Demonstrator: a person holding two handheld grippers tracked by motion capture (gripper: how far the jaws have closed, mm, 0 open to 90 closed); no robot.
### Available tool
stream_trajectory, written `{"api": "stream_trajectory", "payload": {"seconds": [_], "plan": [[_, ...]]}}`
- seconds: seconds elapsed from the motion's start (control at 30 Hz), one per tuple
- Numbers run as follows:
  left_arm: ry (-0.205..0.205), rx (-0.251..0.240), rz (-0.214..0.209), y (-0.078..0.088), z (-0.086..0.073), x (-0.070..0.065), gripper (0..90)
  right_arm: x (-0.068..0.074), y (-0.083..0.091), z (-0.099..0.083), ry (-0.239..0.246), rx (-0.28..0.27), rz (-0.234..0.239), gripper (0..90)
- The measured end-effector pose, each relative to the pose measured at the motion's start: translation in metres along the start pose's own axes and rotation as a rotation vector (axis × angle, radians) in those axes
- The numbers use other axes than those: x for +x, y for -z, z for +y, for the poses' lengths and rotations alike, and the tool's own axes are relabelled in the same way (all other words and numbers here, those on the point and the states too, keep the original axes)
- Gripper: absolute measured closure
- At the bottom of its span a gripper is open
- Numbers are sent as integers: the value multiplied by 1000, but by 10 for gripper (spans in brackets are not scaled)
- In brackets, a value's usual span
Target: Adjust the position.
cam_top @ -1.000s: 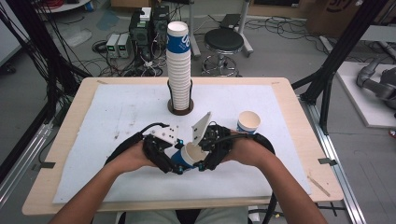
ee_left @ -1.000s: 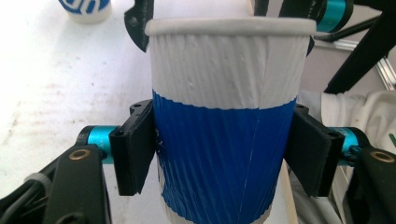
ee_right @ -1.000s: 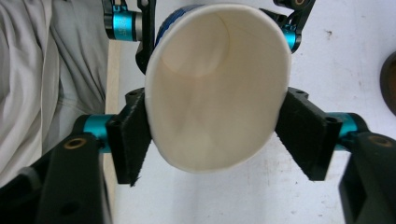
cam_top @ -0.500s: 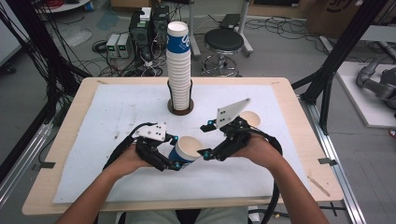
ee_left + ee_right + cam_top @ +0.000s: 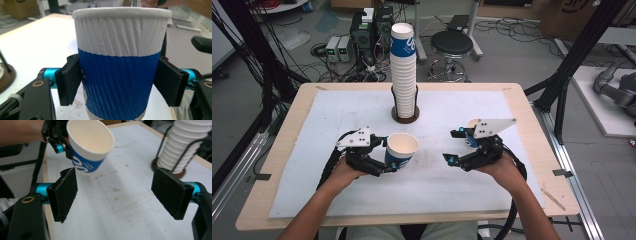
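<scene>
My left tongs [image 5: 393, 161] gripped 1 paper cup [image 5: 401, 149] upright above the desk [image 5: 312, 130]; my right tongs [image 5: 453, 146], just opening (nothing between them), stood well apart to its right.

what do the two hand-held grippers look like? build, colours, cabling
Both match. The left hand-held gripper and right hand-held gripper have black frames, flat black pads, cyan barrels, brass-coloured pivot rings and white three-cornered top plates with dark dots. Black cables loop back. Forearms bare, no sleeves.

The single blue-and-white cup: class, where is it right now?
In the high view, the cup sits between the left tongs, left of centre, in front of the cup stack.
</scene>
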State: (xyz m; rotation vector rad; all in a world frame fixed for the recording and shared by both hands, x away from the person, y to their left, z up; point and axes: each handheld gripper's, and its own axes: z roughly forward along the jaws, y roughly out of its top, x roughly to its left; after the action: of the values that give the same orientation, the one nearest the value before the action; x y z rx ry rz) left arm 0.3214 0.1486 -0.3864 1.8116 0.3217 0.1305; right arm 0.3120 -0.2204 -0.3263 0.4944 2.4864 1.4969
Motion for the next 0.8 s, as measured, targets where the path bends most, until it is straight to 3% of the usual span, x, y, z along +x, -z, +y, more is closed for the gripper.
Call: {"api": "stream_trajectory", "payload": {"seconds": [0.2,0.47,0.8], "plan": [[-4,-74,47,8,-6,2,271,-7,14,-22,-46,-68,-89,215],[0,-131,90,17,-14,4,266,-10,28,-52,-113,-69,-172,215],[13,-177,142,32,-21,7,267,-14,40,-72,-127,-99,-275,215]]}}
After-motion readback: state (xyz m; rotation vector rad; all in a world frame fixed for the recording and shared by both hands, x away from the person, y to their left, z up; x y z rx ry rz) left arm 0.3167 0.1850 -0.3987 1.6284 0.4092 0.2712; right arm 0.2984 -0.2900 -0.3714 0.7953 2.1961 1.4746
